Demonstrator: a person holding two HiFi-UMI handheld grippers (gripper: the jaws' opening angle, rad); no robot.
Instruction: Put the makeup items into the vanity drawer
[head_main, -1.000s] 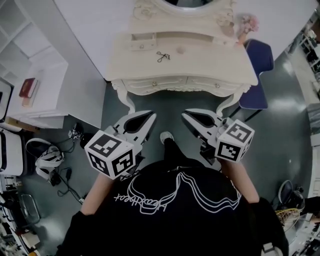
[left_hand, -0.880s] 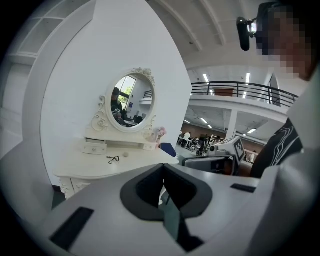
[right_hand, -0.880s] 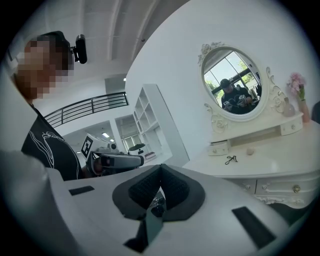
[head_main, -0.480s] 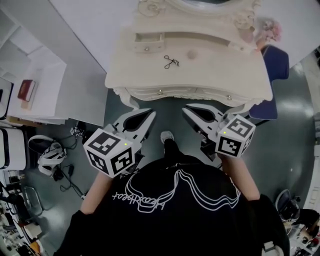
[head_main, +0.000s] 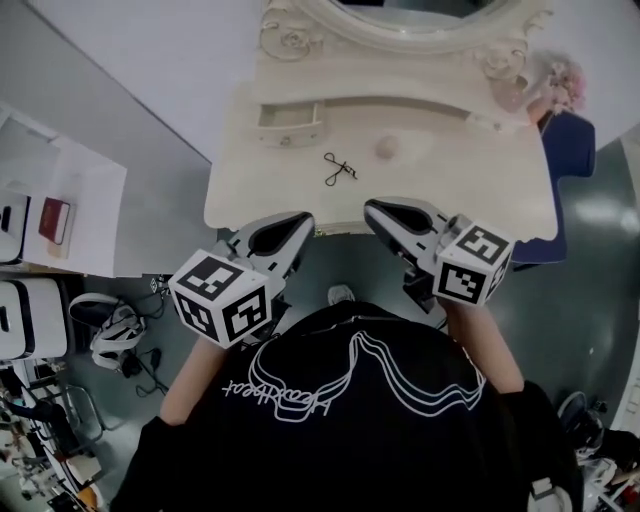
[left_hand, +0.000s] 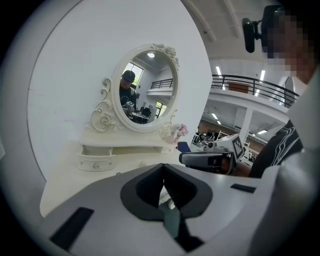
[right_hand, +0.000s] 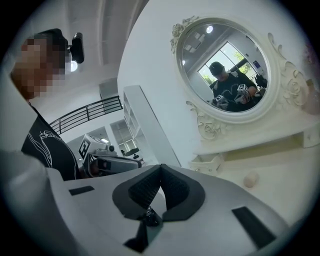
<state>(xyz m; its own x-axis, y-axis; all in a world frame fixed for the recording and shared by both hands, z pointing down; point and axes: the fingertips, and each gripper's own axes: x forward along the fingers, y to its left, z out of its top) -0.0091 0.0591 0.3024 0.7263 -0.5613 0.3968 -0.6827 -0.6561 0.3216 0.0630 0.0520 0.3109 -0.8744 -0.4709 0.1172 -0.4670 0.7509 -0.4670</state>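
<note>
The left gripper (head_main: 297, 224) and the right gripper (head_main: 377, 209) hang side by side at the front edge of the vanity (head_main: 460, 190). Each has its jaws pressed together with nothing between them. The vanity top is smooth cream with a carved, scalloped rim. It stands against a plain white wall (head_main: 180, 50) on a grey-green floor (head_main: 590, 260).

Ahead of the tips a thin black eyelash curler (head_main: 340, 168) lies flat. Just right of it, not touching, is a pale pink egg-shaped sponge (head_main: 388, 149). Behind them on the left, a small drawer (head_main: 288, 118) with a round knob stands pulled out.

An oval mirror (left_hand: 145, 87) in a scrolled frame rises at the back. Pink flowers (head_main: 560, 80) sit at the right rear corner, with a blue chair (head_main: 572, 165) beside that end. Off left, a white shelf (head_main: 60, 170) holds a red book (head_main: 52, 216).
</note>
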